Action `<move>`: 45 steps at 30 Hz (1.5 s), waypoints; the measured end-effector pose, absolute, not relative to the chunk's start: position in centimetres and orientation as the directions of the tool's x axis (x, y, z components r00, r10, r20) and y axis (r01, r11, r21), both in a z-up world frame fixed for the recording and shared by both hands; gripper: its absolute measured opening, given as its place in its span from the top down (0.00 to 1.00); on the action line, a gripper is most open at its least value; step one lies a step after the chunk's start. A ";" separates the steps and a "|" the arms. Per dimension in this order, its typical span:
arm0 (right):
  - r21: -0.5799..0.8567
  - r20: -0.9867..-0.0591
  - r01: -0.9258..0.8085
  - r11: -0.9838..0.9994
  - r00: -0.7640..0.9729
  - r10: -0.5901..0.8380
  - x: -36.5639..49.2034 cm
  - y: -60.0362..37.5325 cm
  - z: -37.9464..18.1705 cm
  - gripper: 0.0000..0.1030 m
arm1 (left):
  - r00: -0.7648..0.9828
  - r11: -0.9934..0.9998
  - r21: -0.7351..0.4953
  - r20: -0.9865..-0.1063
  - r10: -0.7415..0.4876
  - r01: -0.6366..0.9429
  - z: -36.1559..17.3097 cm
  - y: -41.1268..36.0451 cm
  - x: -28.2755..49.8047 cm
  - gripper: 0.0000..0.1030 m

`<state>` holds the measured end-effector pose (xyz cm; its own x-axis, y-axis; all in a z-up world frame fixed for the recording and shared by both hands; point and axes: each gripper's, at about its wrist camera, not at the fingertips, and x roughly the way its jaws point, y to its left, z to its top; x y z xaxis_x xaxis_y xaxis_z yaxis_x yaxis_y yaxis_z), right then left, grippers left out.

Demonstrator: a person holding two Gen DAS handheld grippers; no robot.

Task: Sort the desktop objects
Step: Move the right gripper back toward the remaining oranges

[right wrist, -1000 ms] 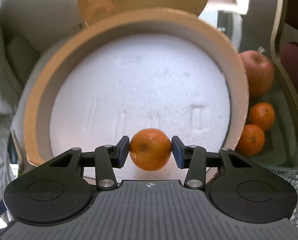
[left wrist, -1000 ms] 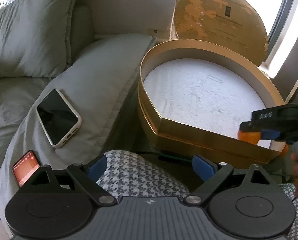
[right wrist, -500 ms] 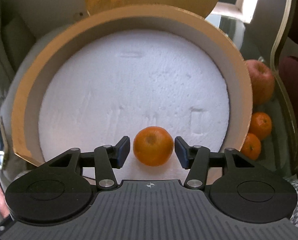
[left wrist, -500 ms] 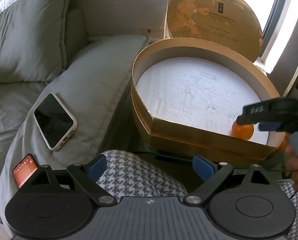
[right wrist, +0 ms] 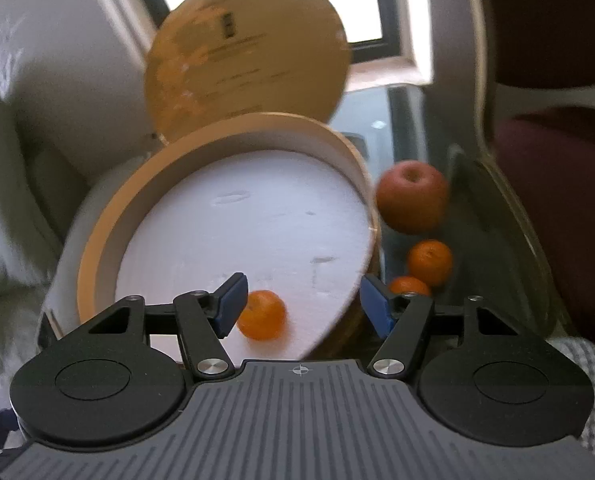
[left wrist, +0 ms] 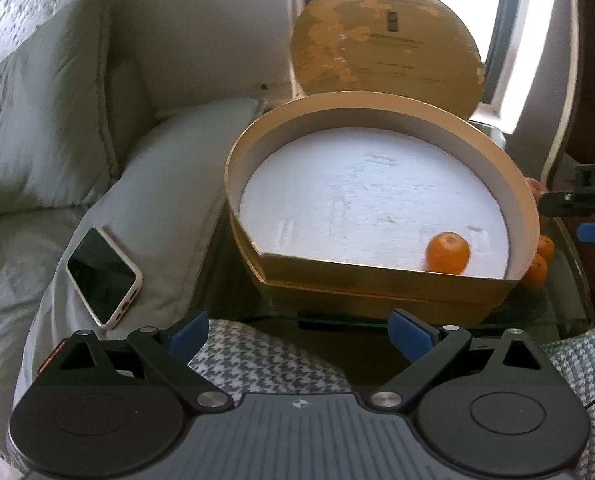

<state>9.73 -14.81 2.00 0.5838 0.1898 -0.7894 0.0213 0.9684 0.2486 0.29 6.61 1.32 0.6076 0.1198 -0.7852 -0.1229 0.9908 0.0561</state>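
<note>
The tangerine (left wrist: 448, 252) is seen lying loose on the white foam floor of the round gold box (left wrist: 381, 280), near the box's straight front wall and toward its right side; in the right wrist view it is no longer gripped. Taken from the left: a phone (left wrist: 103, 276) is laid face up on the grey sofa arm (left wrist: 169, 184), well apart from the box, and the box's lid (left wrist: 385, 40) is propped upright behind it against the window. The left gripper (left wrist: 299, 334) is held over a houndstooth-clad knee with nothing between its blue pads, its jaws having just been opening and now standing wide apart. To the right, the right gripper (right wrist: 301, 304) is seen with its jaws just opened and clear of the fruit, the tangerine lying beside the left pad without being pressed. Beyond the box's right rim, on the glass table (right wrist: 473, 208), an apple (right wrist: 411, 196) and two more tangerines (right wrist: 429, 262) are left unsorted. The placing step is judged complete. The next move would call for the right gripper to be carried over the rim to the nearest fruit on the glass, with the jaws kept wide enough to straddle it.
</note>
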 end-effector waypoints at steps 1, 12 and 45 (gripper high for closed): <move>0.259 -0.788 0.037 0.965 0.586 0.189 9.4 -15.5 2.0 0.34 | 0.611 0.992 0.062 -0.783 0.119 -0.113 1.4 6.2 0.3 0.06; 0.324 -0.811 0.189 0.927 0.560 0.169 7.5 -21.4 -0.5 0.31 | 0.594 0.990 0.140 -0.798 0.105 0.014 0.8 1.9 0.3 0.05; 0.411 -0.836 0.304 0.859 0.501 0.223 11.7 -24.7 -6.8 0.36 | 0.543 0.985 0.117 -0.839 0.028 0.130 -2.5 -1.8 5.5 0.05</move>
<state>11.67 -24.72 -6.75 0.5015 0.2225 -0.8361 0.3041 0.8594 0.4111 5.48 -1.77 -2.52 0.5427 0.0279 -0.8394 0.1300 0.9846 0.1168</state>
